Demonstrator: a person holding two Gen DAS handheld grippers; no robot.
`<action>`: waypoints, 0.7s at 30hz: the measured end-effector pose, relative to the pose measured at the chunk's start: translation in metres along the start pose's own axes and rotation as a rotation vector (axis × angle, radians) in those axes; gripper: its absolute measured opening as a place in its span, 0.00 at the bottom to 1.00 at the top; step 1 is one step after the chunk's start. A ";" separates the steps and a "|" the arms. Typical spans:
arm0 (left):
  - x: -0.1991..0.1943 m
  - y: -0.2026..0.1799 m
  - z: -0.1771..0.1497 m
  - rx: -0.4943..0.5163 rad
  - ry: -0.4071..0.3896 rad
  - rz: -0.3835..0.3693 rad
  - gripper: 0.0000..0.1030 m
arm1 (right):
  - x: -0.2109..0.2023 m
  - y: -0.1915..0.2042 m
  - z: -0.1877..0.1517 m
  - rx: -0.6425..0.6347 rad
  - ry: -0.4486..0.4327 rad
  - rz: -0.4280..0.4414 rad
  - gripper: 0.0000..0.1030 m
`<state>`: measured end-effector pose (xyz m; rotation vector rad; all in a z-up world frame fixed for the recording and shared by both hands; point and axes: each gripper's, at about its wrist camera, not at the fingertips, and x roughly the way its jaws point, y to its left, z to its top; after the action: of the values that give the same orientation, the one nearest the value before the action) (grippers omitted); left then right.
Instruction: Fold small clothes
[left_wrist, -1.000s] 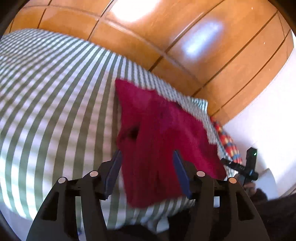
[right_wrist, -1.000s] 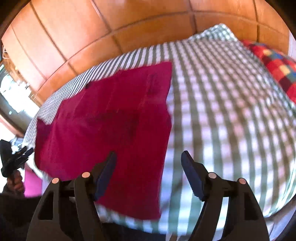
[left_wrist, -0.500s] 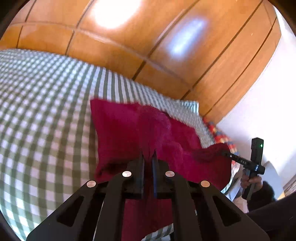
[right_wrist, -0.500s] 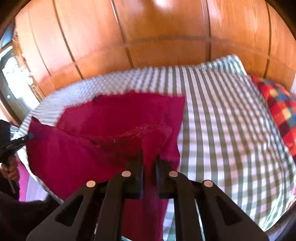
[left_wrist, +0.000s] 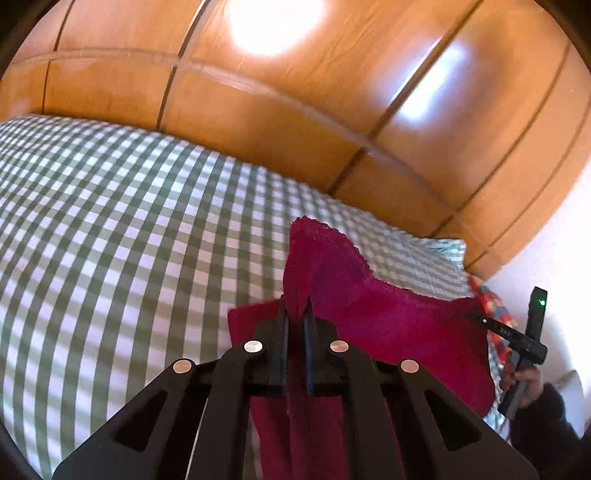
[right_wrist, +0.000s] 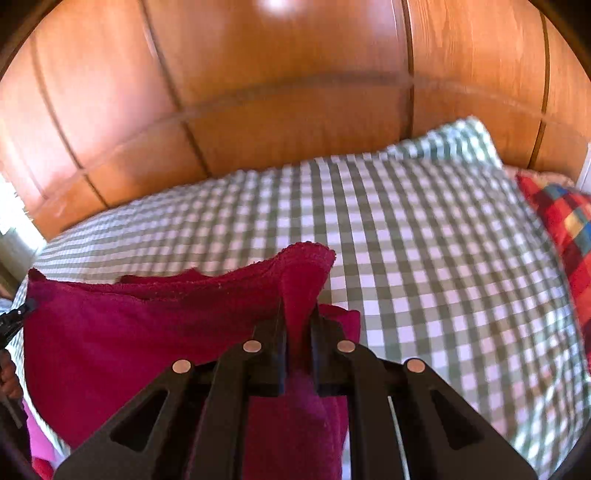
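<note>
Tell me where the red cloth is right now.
The red cloth is lifted over the checked bedspread, pinched at one corner by the left hand-held gripper and at the other by the right hand-held gripper.

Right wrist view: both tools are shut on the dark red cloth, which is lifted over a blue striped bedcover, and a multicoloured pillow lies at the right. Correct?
One detail is off: the bedcover is green and white checked, not blue striped, as the right wrist view shows. The rest holds: the right tool and the left tool are both shut on the dark red cloth, with the multicoloured pillow at the right.
</note>
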<state>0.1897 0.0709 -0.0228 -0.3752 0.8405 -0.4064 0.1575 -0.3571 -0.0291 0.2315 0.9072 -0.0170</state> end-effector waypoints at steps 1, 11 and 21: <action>0.013 0.003 0.002 -0.008 0.022 0.032 0.05 | 0.010 0.000 -0.003 -0.007 0.022 -0.012 0.09; -0.031 0.020 -0.046 0.021 0.051 -0.015 0.20 | -0.049 -0.017 -0.068 -0.027 -0.007 0.109 0.64; -0.103 0.011 -0.157 0.139 0.091 -0.103 0.52 | -0.100 -0.021 -0.167 0.037 0.089 0.196 0.64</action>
<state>0.0088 0.1054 -0.0585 -0.2737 0.8785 -0.5783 -0.0368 -0.3515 -0.0543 0.3572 0.9700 0.1596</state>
